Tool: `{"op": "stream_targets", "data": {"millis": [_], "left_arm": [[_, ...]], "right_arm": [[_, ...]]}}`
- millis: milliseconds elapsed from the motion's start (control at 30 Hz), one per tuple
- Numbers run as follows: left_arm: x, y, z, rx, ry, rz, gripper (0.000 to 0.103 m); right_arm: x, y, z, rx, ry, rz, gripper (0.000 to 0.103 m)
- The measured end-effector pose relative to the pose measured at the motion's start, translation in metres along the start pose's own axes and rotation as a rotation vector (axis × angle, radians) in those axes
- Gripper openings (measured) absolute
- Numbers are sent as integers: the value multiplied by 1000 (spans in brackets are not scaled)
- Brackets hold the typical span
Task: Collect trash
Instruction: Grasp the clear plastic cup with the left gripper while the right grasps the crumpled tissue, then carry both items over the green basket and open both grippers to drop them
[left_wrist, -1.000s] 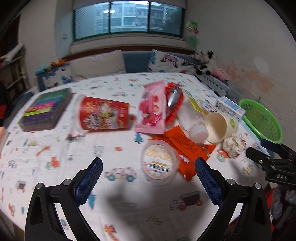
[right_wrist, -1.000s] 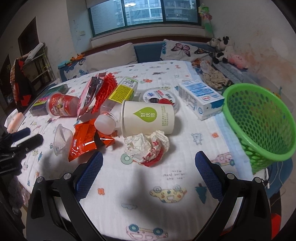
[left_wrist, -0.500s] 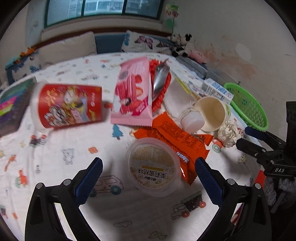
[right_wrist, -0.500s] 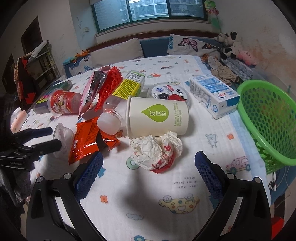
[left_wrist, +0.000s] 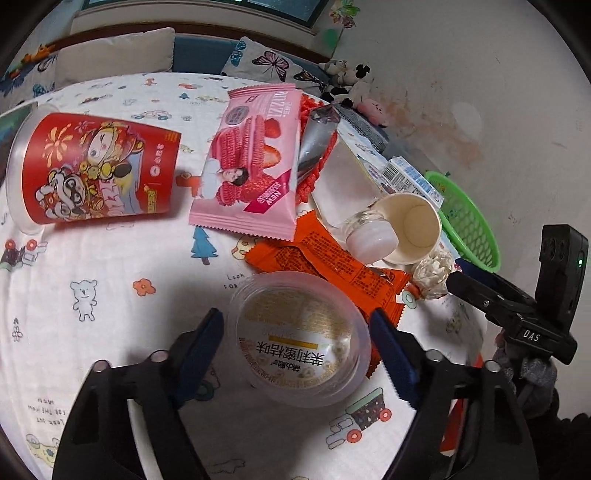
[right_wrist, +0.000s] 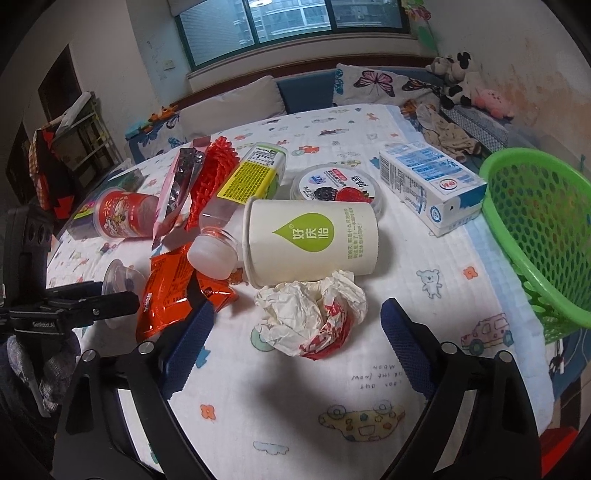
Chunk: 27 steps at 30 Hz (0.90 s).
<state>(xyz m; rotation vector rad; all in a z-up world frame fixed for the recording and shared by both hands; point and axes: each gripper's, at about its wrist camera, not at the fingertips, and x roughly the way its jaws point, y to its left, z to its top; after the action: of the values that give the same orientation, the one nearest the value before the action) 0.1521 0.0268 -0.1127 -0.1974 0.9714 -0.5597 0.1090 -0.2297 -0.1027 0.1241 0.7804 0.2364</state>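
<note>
**Two grippers closing over table litter**

On the cartoon-print tablecloth (right_wrist: 424, 332) trash lies scattered. The left gripper (left_wrist: 295, 332) straddles a clear plastic pudding cup (left_wrist: 299, 338) lying on its side (yellow label facing the camera); its jaws are closing, the cup is between them, and the blue pads do not yet press on it. Just behind the cup lies an orange wrapper (left_wrist: 332, 262), and farther back a pink biscuit packet (left_wrist: 251, 166) and a red cup (left_wrist: 92, 170) on its side.

The right gripper (right_wrist: 295, 328) has its jaws closing too, with a crumpled paper wad (right_wrist: 310, 314) between them, untouched by either pad. A white paper cup (right_wrist: 314, 240) lies tipped just behind the wad, touching it. A milk carton (right_wrist: 432, 184) lies near the green basket (right_wrist: 539, 229) at the table's right edge.
</note>
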Motion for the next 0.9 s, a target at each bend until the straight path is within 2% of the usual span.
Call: {"op": "stream_targets", "data": {"millis": [133, 233, 367, 433, 533, 733, 900], "left_arm": [[-1, -1, -2, -8, -3, -5, 65], [-12, 0, -6, -6, -11, -6, 64], [-24, -10, -8, 27, -40, 16, 64], [-32, -16, -7, 37, -53, 17, 64], [-42, -23, -5, 56, -69, 19, 64], [-59, -50, 8, 110, -102, 0, 64], [-56, -79, 22, 161, -111, -24, 64]], "right_arm": [[2, 0, 0, -3, -1, 1, 84], [7, -3, -1, 6, 11, 1, 77], [12, -7, -1, 14, 15, -3, 76], [15, -9, -2, 19, 30, 8, 67], [13, -10, -4, 22, 25, 15, 64], [-4, -11, -7, 31, 9, 36, 62], [-27, -17, -5, 38, -26, 46, 62]]}}
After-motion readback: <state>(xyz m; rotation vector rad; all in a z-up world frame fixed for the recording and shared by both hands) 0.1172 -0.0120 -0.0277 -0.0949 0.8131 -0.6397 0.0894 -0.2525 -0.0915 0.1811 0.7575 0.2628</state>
